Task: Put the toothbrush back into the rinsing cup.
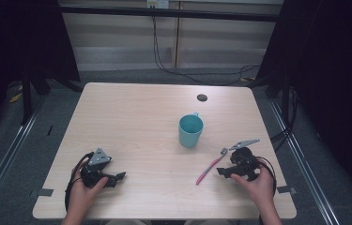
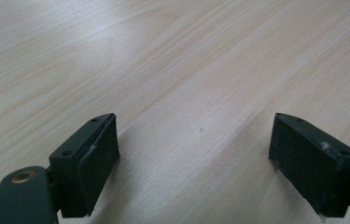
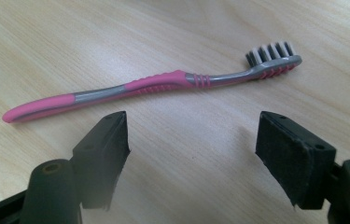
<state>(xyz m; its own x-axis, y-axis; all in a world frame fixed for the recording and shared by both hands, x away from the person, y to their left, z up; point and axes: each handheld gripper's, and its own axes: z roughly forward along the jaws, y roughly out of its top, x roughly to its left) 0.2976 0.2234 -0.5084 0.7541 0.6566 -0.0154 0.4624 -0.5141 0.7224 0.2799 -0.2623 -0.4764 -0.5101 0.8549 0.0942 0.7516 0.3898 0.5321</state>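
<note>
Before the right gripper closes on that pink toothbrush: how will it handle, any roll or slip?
The toothbrush lies flat on the table, thin and slim, so it is probably light and fairly stiff. Its low profile may make the open right gripper scrape the wood. The ribbed pink grip should limit slipping, though the narrow handle could twist when pinched.

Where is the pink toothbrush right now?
In the high view the pink toothbrush lies flat on the table at its right side, between the teal cup and the right gripper.
</note>
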